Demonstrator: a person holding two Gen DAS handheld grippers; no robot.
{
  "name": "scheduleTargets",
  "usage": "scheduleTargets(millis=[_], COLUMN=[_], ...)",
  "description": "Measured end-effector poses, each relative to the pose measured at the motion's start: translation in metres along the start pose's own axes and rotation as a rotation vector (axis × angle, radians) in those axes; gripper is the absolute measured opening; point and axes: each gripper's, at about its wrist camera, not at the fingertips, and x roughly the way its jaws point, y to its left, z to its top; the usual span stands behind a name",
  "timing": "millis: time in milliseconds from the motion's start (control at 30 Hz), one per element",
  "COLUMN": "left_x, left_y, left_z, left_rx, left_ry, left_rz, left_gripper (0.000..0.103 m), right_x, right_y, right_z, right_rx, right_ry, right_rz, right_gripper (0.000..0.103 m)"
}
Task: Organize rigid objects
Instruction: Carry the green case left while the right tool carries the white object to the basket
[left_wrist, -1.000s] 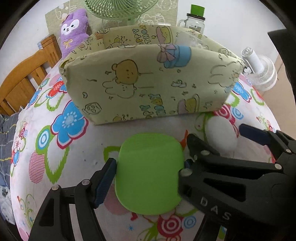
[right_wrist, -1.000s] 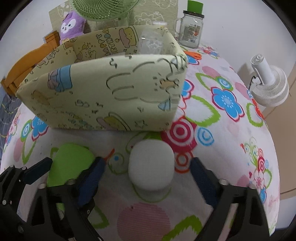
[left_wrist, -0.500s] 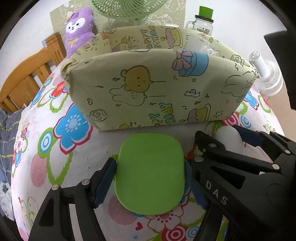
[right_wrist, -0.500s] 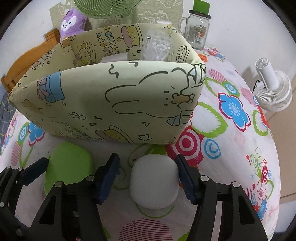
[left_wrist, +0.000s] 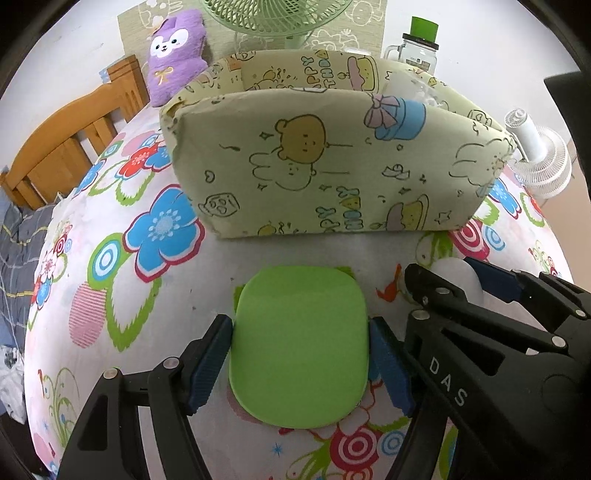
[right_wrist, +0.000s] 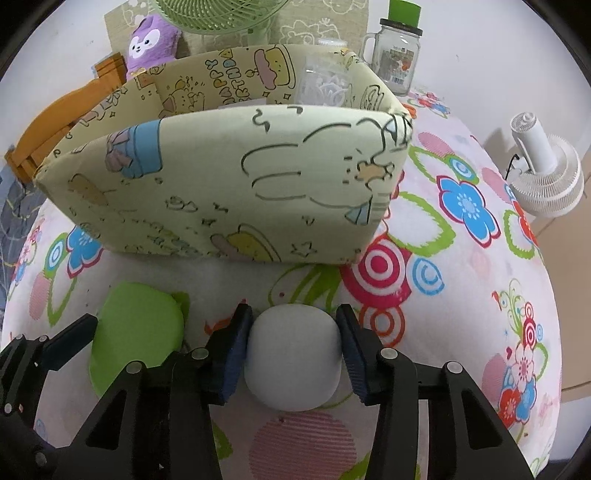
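A flat green rounded block (left_wrist: 299, 343) lies on the flowered tablecloth, and my left gripper (left_wrist: 299, 358) is shut on it, blue pads pressed to both its sides. Just to its right sits a white rounded block (right_wrist: 293, 354), gripped on both flanks by my right gripper (right_wrist: 293, 350), which is shut on it. The left wrist view shows only a sliver of the white block (left_wrist: 454, 273) behind the right gripper's black frame. The green block (right_wrist: 136, 325) also appears at the lower left of the right wrist view. Behind both stands a pale yellow cartoon-print fabric box (left_wrist: 332, 173), open at the top.
A clear plastic container (right_wrist: 325, 85) stands inside the fabric box (right_wrist: 229, 192). Behind the box are a purple plush (left_wrist: 177, 48), a green fan (left_wrist: 273, 18) and a glass jar with a green lid (left_wrist: 421, 51). A white fan (left_wrist: 535, 158) is off to the right and wooden furniture (left_wrist: 66, 147) off to the left.
The right gripper's jaws came together from wide apart until the pads met the white block. The left gripper kept its hold on the green block.
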Motion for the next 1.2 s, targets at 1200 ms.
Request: scheduleTargets(millis=[1200], left_x=[-0.097], left_y=[0.0], left_z=[-0.006], left_rx=[-0.004], left_ry=[-0.104], left_rz=[0.01], left_gripper=[0.077], right_x=[-0.103], right_y=[0.006], right_z=[-0.015], right_rx=[0.036], right_ry=[-0.089], right_rz=[0.018], right_gripper=[0.05])
